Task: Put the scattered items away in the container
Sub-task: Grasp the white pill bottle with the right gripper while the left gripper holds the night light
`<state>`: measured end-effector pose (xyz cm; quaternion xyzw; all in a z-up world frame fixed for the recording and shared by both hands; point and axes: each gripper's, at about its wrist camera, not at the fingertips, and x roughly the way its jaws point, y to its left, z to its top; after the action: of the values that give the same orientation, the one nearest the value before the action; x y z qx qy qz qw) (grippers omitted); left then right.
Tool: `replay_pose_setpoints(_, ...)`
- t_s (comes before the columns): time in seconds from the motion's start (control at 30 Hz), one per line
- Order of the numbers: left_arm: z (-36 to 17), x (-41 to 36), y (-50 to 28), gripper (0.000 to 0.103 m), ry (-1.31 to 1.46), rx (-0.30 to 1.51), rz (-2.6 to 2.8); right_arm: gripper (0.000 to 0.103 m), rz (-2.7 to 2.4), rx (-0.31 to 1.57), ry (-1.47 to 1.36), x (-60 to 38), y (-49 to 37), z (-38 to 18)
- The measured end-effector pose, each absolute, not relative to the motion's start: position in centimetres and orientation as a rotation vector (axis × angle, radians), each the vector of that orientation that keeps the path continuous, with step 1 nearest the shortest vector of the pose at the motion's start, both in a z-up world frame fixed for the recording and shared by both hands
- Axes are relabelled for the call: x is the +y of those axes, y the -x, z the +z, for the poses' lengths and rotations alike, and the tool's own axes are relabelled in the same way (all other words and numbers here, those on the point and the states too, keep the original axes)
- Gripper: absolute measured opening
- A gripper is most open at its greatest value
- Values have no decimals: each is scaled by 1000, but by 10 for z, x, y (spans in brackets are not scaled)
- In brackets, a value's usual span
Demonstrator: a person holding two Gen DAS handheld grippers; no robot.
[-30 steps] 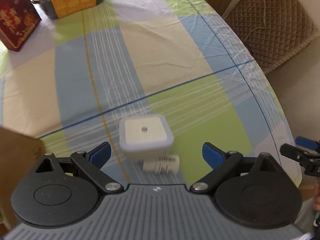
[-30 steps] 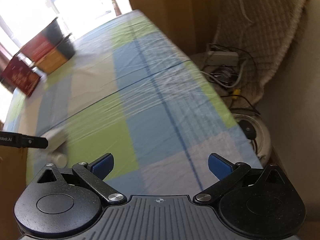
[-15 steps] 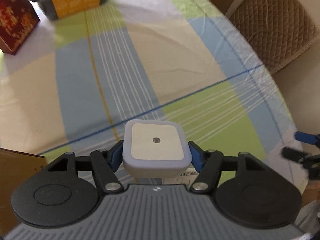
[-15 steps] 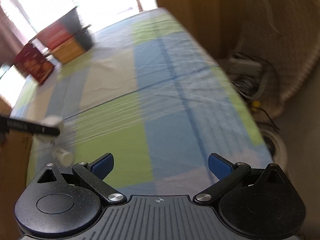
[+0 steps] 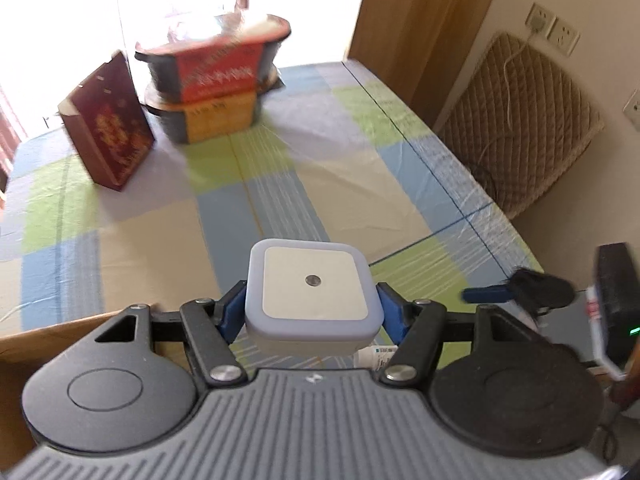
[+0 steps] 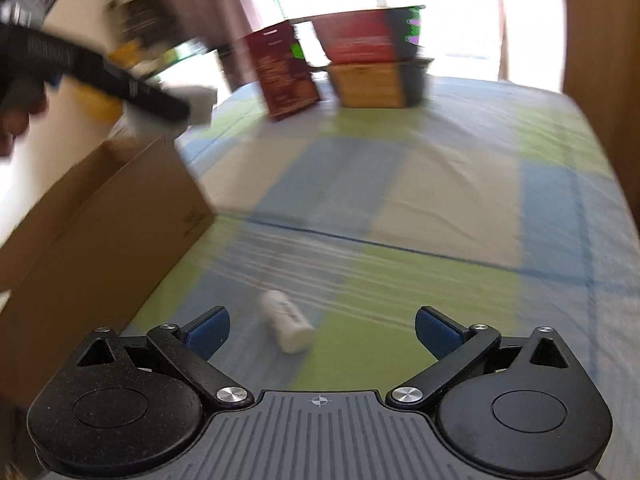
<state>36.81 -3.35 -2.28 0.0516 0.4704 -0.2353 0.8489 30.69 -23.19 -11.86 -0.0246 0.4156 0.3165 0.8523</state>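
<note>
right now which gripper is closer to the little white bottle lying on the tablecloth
Right. The right gripper hangs open just above the white bottle, which lies between its jaws. The left gripper is lifted away, shut on the square night light.

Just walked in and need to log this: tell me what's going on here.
A person is tidying a table with a handheld gripper in each hand. The left gripper is shut on a square white night light, lifted clear of the checked tablecloth near the cardboard box. The right gripper is open and aimed at a small white bottle lying on its side on the cloth. Nothing visibly sits in the box yet.
</note>
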Motion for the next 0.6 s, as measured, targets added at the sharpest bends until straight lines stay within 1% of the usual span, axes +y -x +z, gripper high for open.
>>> replay_pose_setpoints(0.03, -19, -28, -365, 63, -103, 986, -488, 75, 685, 885, 79, -223, -309, -123)
replay_pose_setpoints(0.2, 0, 5, -344, 63, -93, 963, -441, 74, 725, 925, 227, -185, -315, -144)
replay_pose_setpoints(0.23, 3, 12, -340, 63, -87, 959, -431, 71, 724, 933, 258, -179, -315, -148)
replay_pose_setpoints(0.3, 8, 27, -332, 63, -74, 954, -412, 48, 730, 962, 302, -170, -315, -156)
replay_pose_setpoints(0.37, 12, 40, -324, 63, -60, 948, -390, 46, 712, 985, 338, -163, -315, -162)
replay_pose_setpoints(0.4, 14, 48, -321, 63, -54, 946, -381, 29, 701, 982, 355, -160, -313, -163)
replay_pose_setpoints(0.47, 18, 62, -312, 63, -41, 941, -359, 29, 676, 997, 364, -156, -311, -165)
replay_pose_setpoints(0.6, 25, 91, -291, 63, -25, 933, -324, 29, 653, 995, 303, -156, -306, -146)
